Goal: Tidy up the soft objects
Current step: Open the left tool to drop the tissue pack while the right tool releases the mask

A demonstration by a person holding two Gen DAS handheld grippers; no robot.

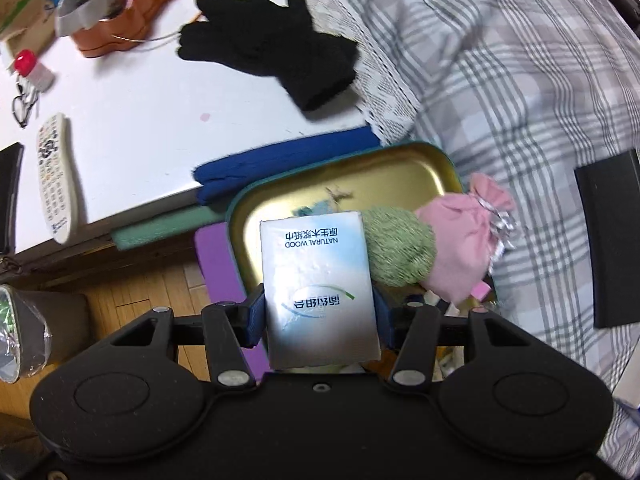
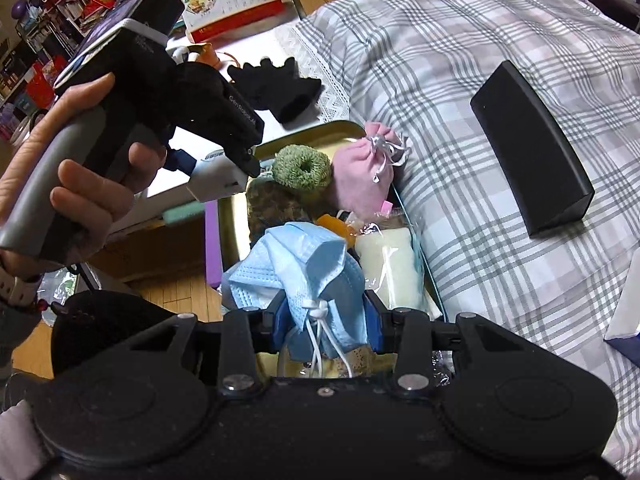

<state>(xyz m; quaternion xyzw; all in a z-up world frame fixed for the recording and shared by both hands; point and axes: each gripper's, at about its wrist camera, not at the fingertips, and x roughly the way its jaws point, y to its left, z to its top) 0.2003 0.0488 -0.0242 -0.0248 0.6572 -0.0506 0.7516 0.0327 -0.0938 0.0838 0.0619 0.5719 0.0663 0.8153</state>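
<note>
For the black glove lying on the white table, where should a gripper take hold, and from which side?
Grip the black glove at its cuff, the narrow end nearest the table edge and the gold tray. Come straight down from above with the jaws across the cuff. The glove lies flat with its fingers spread toward the far side, so the cuff looks like the thickest, most compact part.

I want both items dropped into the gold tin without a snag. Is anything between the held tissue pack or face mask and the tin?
Nothing visible blocks either. The left claw holds the tissue pack above bare tin; the right claw's face mask hangs over items already inside.
</note>
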